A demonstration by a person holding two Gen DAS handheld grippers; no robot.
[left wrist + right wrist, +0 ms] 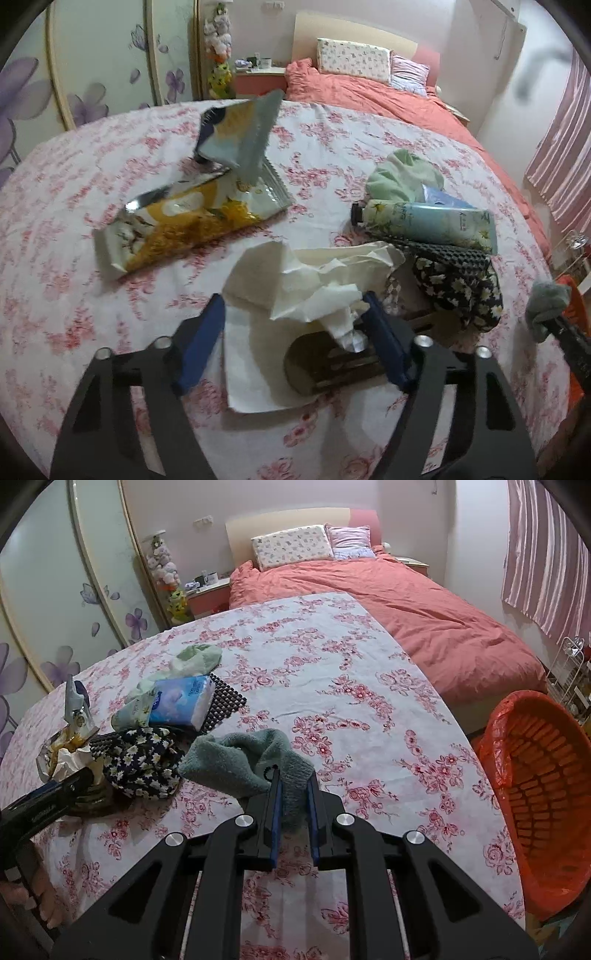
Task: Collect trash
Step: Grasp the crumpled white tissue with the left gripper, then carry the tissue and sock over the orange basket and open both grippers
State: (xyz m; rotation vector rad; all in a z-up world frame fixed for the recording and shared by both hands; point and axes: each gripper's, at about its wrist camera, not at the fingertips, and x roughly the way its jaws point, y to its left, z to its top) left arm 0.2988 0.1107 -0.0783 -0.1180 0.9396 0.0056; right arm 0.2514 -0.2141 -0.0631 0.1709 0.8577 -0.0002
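Note:
A crumpled white tissue lies on the floral tablecloth, partly over a round tin. My left gripper straddles the tissue, its blue pads at either side without visibly squeezing it. A torn yellow snack bag and a second silver wrapper lie further back. My right gripper is shut on a grey-green fuzzy sock, which is lifted off the table. The sock also shows at the right edge of the left wrist view.
An orange basket with a red liner stands beside the table's right edge. On the table lie a cream tube, a green cloth, a black floral cloth, a black mat and a tissue pack. A bed is behind.

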